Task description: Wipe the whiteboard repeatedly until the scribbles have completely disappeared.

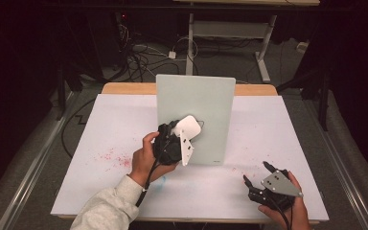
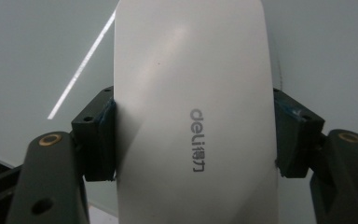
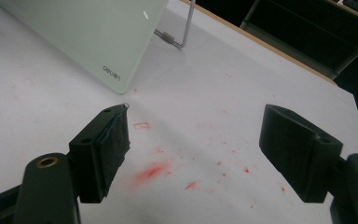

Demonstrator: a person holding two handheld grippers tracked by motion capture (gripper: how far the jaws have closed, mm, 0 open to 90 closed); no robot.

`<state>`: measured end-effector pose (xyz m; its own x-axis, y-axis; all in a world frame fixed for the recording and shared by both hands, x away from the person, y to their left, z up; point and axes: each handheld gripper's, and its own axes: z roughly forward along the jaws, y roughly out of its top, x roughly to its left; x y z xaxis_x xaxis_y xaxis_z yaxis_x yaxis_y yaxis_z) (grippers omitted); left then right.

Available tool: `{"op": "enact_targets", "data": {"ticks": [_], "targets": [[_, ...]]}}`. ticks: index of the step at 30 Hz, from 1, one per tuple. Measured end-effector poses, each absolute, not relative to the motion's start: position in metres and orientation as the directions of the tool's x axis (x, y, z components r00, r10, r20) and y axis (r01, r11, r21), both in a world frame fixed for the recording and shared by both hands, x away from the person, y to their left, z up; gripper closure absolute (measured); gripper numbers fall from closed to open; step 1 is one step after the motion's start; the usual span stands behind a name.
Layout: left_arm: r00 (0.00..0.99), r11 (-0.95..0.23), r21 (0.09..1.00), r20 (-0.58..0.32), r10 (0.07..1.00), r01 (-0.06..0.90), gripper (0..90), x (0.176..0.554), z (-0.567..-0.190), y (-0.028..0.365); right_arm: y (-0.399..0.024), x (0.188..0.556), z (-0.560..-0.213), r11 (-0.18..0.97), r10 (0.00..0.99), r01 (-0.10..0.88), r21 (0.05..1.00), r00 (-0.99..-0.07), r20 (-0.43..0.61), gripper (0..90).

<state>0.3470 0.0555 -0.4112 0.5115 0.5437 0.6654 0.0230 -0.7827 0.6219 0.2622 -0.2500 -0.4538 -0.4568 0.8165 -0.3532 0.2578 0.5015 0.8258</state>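
The left gripper (image 1: pixel 181 135) has its blue-padded fingers (image 2: pixel 103 135) pinching a smooth, glossy white eraser (image 2: pixel 193 116), an oblong plastic body with rounded ends and a grey printed logo; the pads press on its two long sides. In the high view the eraser (image 1: pixel 188 127) is held up against the face of the board (image 1: pixel 206 103), a pale green, frosted-looking glass panel with square corners that stands nearly upright at the middle of the worktop (image 1: pixel 124 124). The right gripper (image 1: pixel 258 178) hovers low near the front right edge, its matte black fingers (image 3: pixel 105 149) spread wide with nothing between them; one carries a rough dark pad. Below them the white, paper-like sheet covering the worktop (image 3: pixel 205 93) is speckled with red smears and dots, and the board's (image 3: pixel 88 32) lower corner and thin wire stand (image 3: pixel 179 35) show beyond.
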Motion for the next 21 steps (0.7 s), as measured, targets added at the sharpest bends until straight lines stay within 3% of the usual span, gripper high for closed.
{"op": "enact_targets", "data": {"ticks": [13, 21], "targets": [[0.503, -0.881, 0.472, 0.757, 0.417, 0.019, 28.7, 0.34, -0.442, 0.047, -0.25, 0.261, -0.454, 0.508, 0.811, 0.264, 0.82, -0.467, -0.352, 24.5], [0.455, -0.883, 0.468, 0.782, 0.426, 0.023, 28.8, 0.345, -0.434, 0.049, -0.249, 0.261, -0.455, 0.523, 0.802, 0.257, 0.813, -0.472, -0.366, 24.5]]}}
